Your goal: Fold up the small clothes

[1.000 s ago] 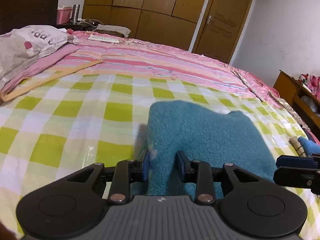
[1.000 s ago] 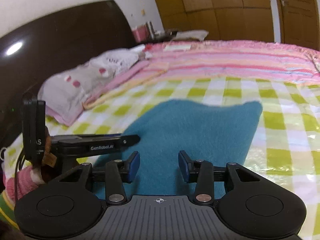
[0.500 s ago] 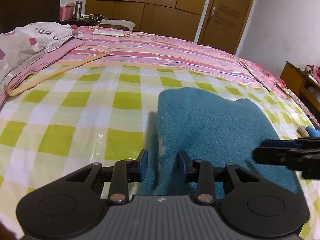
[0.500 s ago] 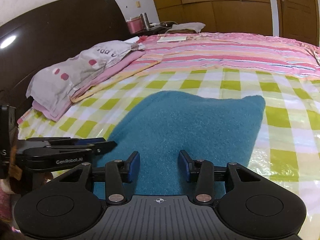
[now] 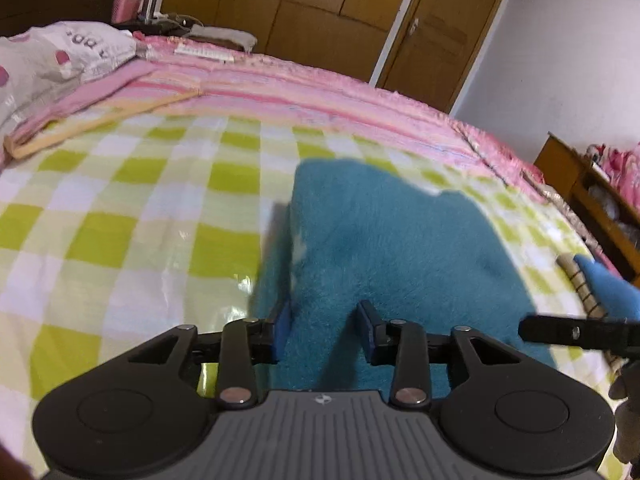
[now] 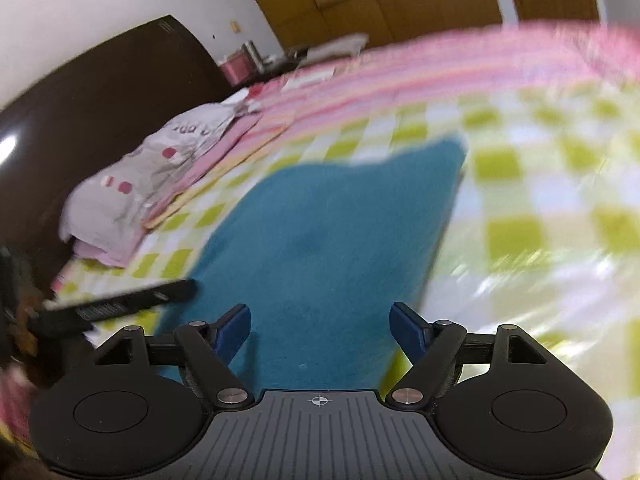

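Observation:
A fuzzy teal garment point(image 5: 384, 240) lies folded on the green-and-white checked sheet point(image 5: 120, 216). My left gripper point(image 5: 325, 326) is open, its jaws a hand's width apart over the garment's near left edge. My right gripper point(image 6: 320, 328) is open wide above the garment's near end point(image 6: 328, 240). Each gripper shows in the other's view: the right one at the right edge of the left wrist view point(image 5: 576, 332), the left one at the left of the right wrist view point(image 6: 120, 304).
A grey pillow point(image 5: 52, 56) and pink striped bedding point(image 5: 304, 92) lie at the bed's head. A dark headboard point(image 6: 100, 112) stands on the left. A wooden shelf point(image 5: 592, 192) stands beside the bed. Another blue cloth piece point(image 5: 600, 284) lies at the right.
My right gripper has opened wider and swung, blurring its view. My left gripper stays open over the garment's left edge. The garment lies as before.

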Demonstrator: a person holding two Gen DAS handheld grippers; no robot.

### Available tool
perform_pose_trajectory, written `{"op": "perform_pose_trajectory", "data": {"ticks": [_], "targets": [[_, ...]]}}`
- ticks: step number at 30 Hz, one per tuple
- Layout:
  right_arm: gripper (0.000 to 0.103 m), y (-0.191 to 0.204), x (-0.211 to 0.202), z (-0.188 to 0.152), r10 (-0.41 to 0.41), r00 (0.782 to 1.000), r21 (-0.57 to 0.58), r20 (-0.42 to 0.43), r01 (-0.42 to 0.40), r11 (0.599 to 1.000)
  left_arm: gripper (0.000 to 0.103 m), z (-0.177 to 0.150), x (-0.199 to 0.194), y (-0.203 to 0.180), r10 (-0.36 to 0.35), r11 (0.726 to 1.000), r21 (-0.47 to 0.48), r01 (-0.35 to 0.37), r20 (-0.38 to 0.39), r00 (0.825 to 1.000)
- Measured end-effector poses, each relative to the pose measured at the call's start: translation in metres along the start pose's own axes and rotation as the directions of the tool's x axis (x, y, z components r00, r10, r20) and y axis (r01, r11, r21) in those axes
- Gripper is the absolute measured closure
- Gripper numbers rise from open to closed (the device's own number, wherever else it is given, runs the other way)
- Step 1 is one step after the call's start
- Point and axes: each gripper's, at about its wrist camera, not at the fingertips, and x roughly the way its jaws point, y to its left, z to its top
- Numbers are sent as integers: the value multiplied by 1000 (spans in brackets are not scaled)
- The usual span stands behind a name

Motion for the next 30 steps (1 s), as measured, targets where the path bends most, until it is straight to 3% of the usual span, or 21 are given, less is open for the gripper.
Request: {"op": "perform_pose_trajectory", "data": {"ticks": [4, 8, 12, 18, 25, 30], "targets": [[18, 1, 3, 1, -20, 1000, -17, 1, 20, 1000, 55, 2, -6, 10, -33, 998, -55, 34, 12, 999], [19, -5, 3, 3, -21, 1000, -24, -5, 21, 999, 53, -5, 1, 8, -36, 999, -4, 36, 1, 999], [19, -6, 23, 4, -40, 999, 2, -27, 41, 999, 53, -8, 7, 15, -66, 995, -74, 66, -1, 998], [23, -15, 31, 22, -67, 998, 18, -19, 68, 998, 58, -4, 17, 1, -93, 993, -72, 92, 1, 996], [25, -20, 23, 31, -107, 994, 30, -14, 107, 994, 58, 4, 19, -22, -22, 999, -26, 22, 0, 1000], [26, 11, -29, 19, -118, 988, -94, 103, 128, 987, 58, -1, -8, -41, 99, 994, 46, -100, 33, 995]]}}
